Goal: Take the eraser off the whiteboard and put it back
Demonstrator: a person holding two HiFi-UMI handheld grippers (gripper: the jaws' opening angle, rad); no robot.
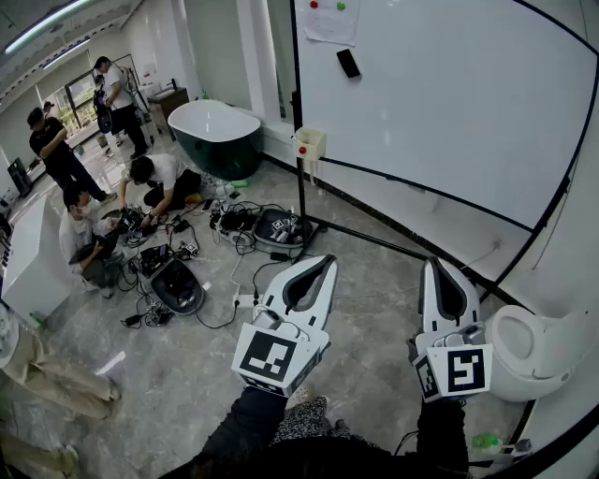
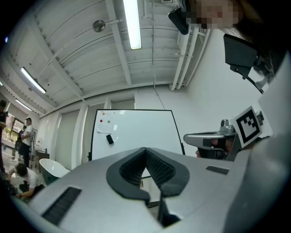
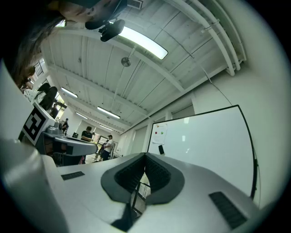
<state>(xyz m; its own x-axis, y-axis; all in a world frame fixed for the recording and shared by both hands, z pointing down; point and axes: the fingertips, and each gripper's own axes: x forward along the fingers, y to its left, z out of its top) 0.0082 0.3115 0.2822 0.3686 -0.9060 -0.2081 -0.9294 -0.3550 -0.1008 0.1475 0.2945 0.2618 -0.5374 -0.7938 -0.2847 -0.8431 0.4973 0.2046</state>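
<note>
A small black eraser sticks to the large whiteboard, high up near its left edge. It also shows as a dark block in the left gripper view and in the right gripper view. My left gripper and right gripper hover side by side over the floor, well short of the board and pointing toward it. Both are shut, their tips together and nothing between them. Seen from its own camera, the left gripper is empty, as is the right gripper.
A sheet of paper with a red and a green magnet hangs above the eraser. A small box with a red button sits on the board's stand. A bathtub, people crouched among cables and a toilet surround me.
</note>
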